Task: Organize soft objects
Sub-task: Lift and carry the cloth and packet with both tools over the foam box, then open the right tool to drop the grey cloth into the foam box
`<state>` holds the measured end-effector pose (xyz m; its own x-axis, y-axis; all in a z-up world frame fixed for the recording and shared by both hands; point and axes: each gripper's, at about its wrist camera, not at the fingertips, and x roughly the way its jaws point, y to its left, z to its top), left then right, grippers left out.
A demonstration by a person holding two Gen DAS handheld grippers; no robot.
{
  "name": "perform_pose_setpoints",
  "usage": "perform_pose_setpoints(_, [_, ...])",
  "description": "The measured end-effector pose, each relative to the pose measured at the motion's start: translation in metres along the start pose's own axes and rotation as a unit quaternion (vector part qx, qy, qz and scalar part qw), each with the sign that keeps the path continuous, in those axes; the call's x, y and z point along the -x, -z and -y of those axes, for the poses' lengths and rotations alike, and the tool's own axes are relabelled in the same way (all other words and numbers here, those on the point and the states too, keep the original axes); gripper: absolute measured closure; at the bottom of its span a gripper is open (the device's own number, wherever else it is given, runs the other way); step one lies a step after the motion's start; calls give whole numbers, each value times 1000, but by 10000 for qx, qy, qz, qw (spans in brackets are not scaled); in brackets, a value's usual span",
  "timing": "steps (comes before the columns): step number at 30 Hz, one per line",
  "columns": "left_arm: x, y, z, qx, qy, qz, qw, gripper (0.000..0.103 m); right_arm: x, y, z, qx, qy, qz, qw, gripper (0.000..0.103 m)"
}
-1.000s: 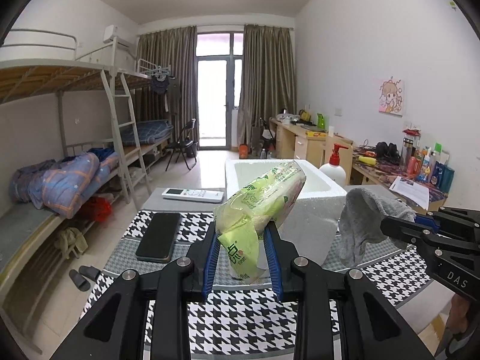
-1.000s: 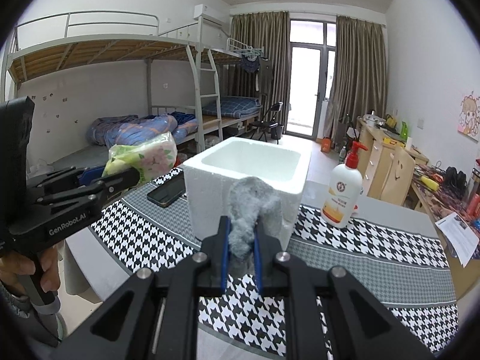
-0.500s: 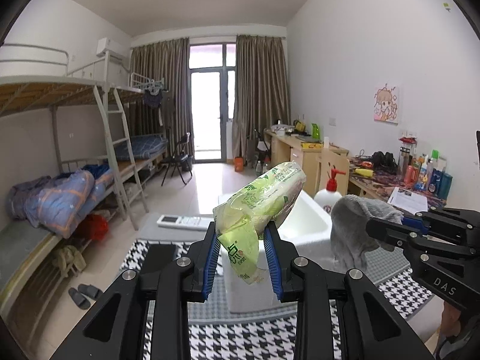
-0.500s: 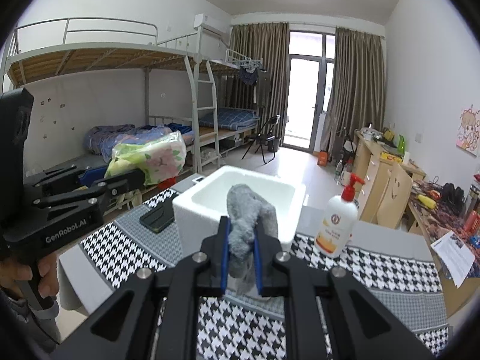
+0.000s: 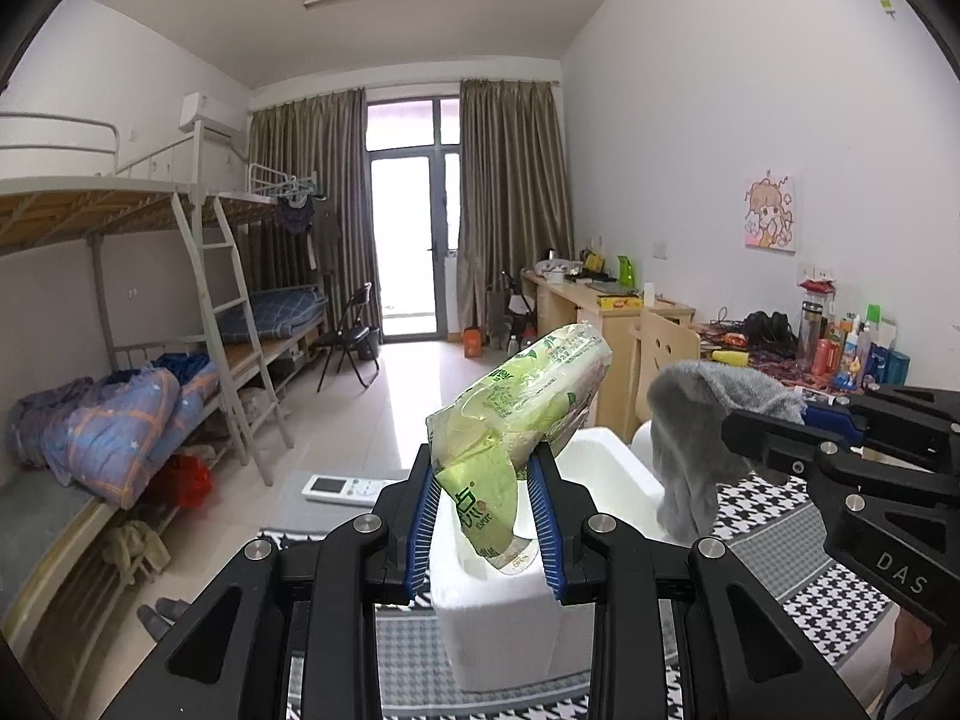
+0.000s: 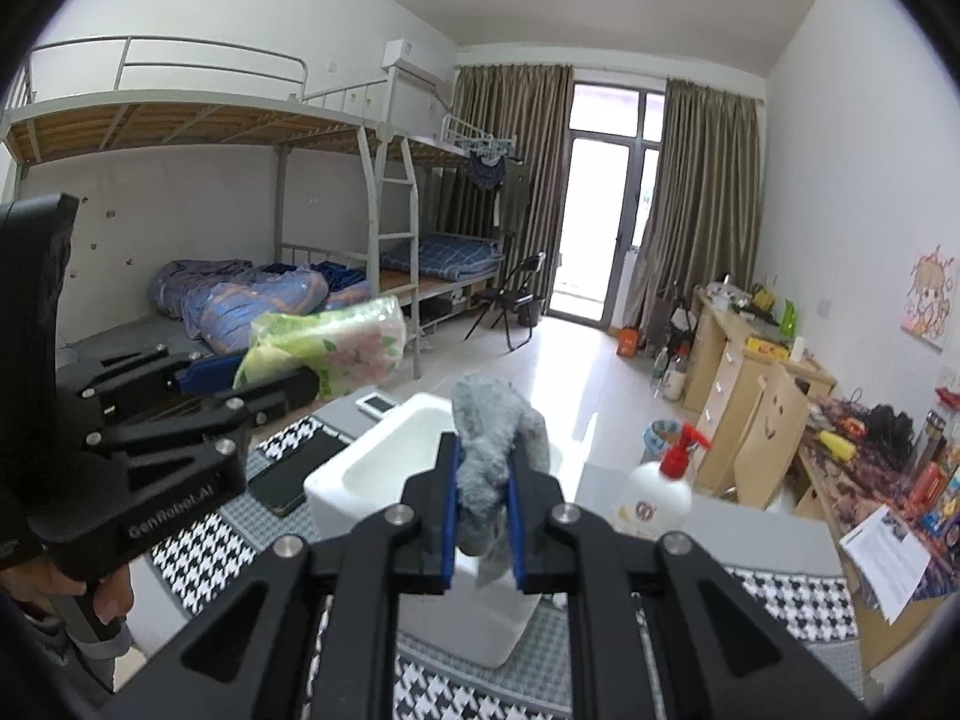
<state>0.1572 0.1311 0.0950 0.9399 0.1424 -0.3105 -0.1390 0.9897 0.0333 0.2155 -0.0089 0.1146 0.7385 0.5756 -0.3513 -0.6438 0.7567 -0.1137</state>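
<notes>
The left hand-held gripper (image 5: 486,519) pinches only the tail of the green tissue pack (image 5: 519,402), mid-frame above the white foam box (image 5: 498,630); top-heavy, it could slip. The right hand-held gripper (image 6: 483,516) clamps the grey cloth (image 6: 495,438), whose loose end might snag the box rim.

Two soft items, one box, on one worktop

One green plastic-wrapped tissue pack (image 5: 521,407), one grey fluffy cloth (image 6: 493,443), one white foam box (image 6: 384,468), one white pump bottle with a red nozzle (image 6: 655,495), one black phone (image 6: 294,474), one white remote control (image 5: 342,487), all counted at a single black-and-white houndstooth-covered worktop (image 6: 198,546); two black grippers, left gripper (image 5: 485,523) and right gripper (image 6: 481,517), each with two blue-padded fingers (image 5: 420,525).
</notes>
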Motion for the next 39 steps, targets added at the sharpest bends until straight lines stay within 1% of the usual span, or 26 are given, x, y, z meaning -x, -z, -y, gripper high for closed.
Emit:
perform_pose_setpoints(12, [-26, 2, -6, 68, -42, -97, 9999, 72, -28, -2, -1, 15, -77, -91, 9999, 86])
perform_pose_setpoints(17, [-33, 4, -11, 74, -118, -109, 9998, 72, -43, -1, 3, -44, -134, -188, 9997, 86])
perform_pose_setpoints(21, [-37, 6, -15, 65, -194, -160, 9997, 72, -56, -1, -1, -57, -289, -299, 9991, 86])
perform_pose_setpoints(26, [-40, 8, -26, 122, -318, -224, 9992, 72, -70, 0, -7, -59, -376, -396, 9985, 86])
perform_pose_setpoints(30, [-41, 10, -32, 149, -418, -268, 9987, 72, -78, 1, -6, -72, -392, -481, 9980, 86])
perform_pose_setpoints(39, [-46, 9, -33, 169, -475, -297, 9983, 72, -89, 1, -12, -67, -319, -597, 9977, 86])
